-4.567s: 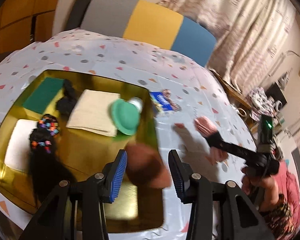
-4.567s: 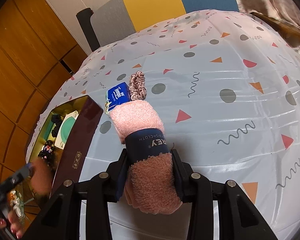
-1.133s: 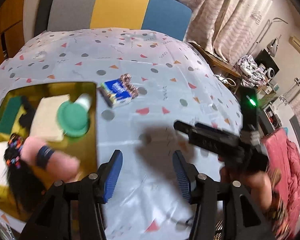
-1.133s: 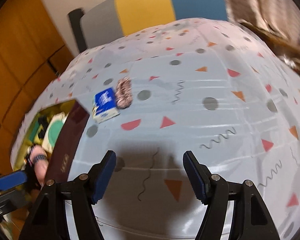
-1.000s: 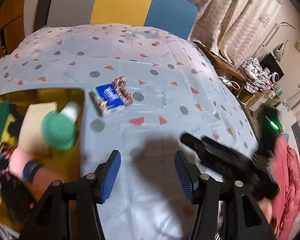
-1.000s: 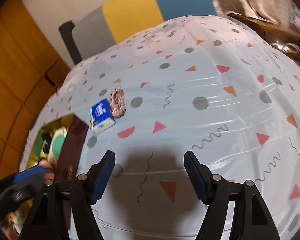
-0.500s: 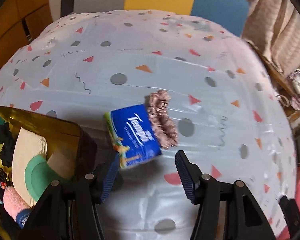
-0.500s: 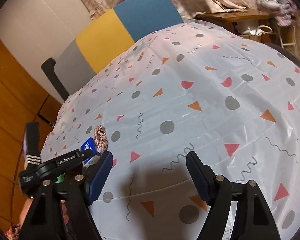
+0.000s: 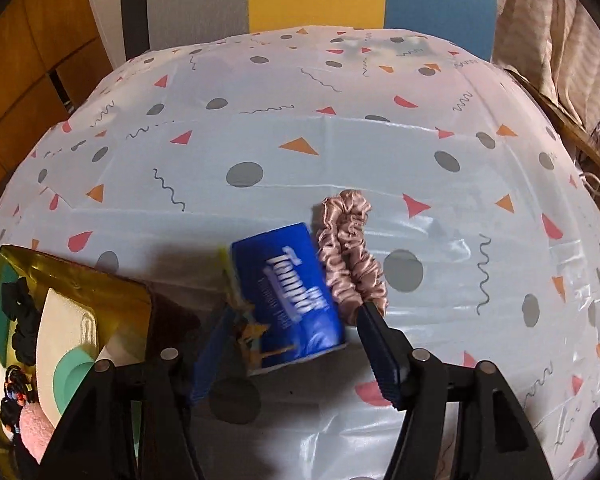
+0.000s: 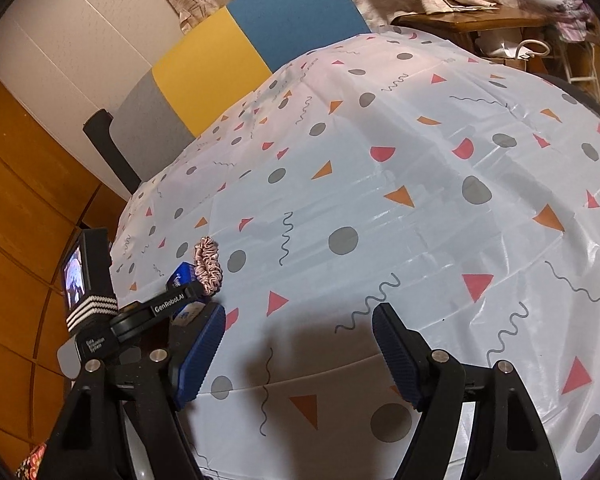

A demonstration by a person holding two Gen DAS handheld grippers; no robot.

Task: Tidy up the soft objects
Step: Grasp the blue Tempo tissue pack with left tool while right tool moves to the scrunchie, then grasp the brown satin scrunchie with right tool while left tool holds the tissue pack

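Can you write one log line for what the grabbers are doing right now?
left gripper: jaws opening, around blue tissue pack | pink satin scrunchie: beside pack | right gripper: open, empty

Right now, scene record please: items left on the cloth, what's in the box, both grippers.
on cloth: blue tissue pack; pink scrunchie beside it, touching its right edge
gold box: left of the pack; holds rolled pink towel, green round item, cream cloth, black scrunchie, beaded hair tie
left gripper: jaws opening, straddling the tissue pack's near end, no grip yet
right gripper: open, empty, over bare tablecloth
likely next: left gripper takes the tissue pack
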